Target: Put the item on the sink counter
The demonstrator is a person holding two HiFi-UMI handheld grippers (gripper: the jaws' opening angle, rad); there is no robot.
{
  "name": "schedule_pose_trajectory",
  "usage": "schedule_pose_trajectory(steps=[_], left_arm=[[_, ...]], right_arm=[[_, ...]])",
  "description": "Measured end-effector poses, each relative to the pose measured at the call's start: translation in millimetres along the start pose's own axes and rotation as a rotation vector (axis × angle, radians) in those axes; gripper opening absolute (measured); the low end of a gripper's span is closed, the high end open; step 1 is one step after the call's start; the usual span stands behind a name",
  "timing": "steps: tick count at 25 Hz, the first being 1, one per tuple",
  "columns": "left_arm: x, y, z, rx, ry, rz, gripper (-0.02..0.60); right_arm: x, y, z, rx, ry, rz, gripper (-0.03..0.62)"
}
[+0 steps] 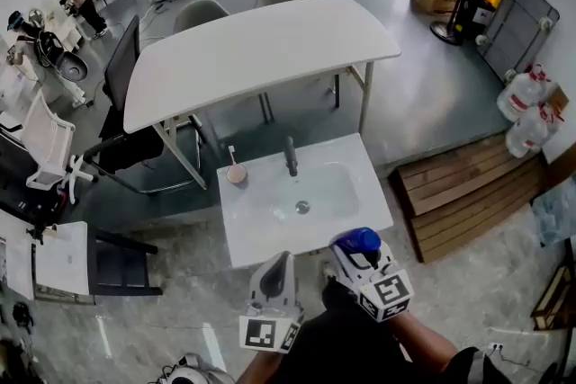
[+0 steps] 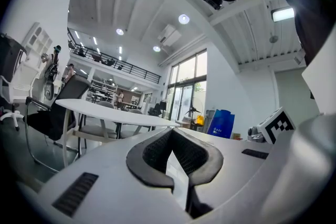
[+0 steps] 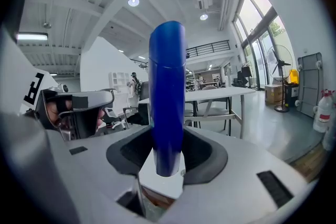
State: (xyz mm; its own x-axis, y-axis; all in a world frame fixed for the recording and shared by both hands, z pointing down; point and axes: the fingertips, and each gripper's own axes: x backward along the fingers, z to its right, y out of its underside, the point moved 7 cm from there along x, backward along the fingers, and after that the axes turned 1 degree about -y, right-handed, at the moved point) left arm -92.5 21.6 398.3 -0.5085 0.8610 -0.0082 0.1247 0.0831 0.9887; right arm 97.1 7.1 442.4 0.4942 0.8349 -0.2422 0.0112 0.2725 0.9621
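Right hand-held gripper (image 3: 166,161): jaws clamped on the base of the blue cylinder (image 3: 167,97).
Blue cylinder: held at the 5 o'clock edge of the sink table (image 1: 243,238), head view.
Left hand-held gripper (image 2: 173,157): jaws together, nothing between them, at the table's 6 o'clock edge.
Faucet (image 1: 291,157): 12 o'clock of the basin.
Cup (image 1: 236,174): 10 o'clock, toothbrush inside.

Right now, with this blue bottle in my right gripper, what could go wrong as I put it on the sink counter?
1. The blue bottle stands tall out of the right gripper's jaws, gripped only at its lower end, so it could tip when set down.
2. The basin takes up much of the sink counter; set near its edge, the bottle might slide in.
3. The cup and faucet stand at the back; a far reach could knock them.
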Motion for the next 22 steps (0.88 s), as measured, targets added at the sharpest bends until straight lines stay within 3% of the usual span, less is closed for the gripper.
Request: schedule_pose_trajectory(steps=[11, 16, 22], left_arm=[[-94.1, 0.9, -11.4, 0.003, -0.029, 0.001, 0.017], [-122.8, 2.4, -19.8, 0.039, -0.062, 0.001, 0.015], [-148.4, 13.1, -27.1, 0.023, -0.076, -0.005, 0.016]], right_arm=[[-88.6, -11.2, 85.7, 0.037, -0.051, -0.051, 0.169], [-130.0, -7.4, 115.8, 0.056, -0.065, -0.073, 0.169], [-181.3, 7.0, 146.3, 0.058, -0.086, -0.113, 0.169]])
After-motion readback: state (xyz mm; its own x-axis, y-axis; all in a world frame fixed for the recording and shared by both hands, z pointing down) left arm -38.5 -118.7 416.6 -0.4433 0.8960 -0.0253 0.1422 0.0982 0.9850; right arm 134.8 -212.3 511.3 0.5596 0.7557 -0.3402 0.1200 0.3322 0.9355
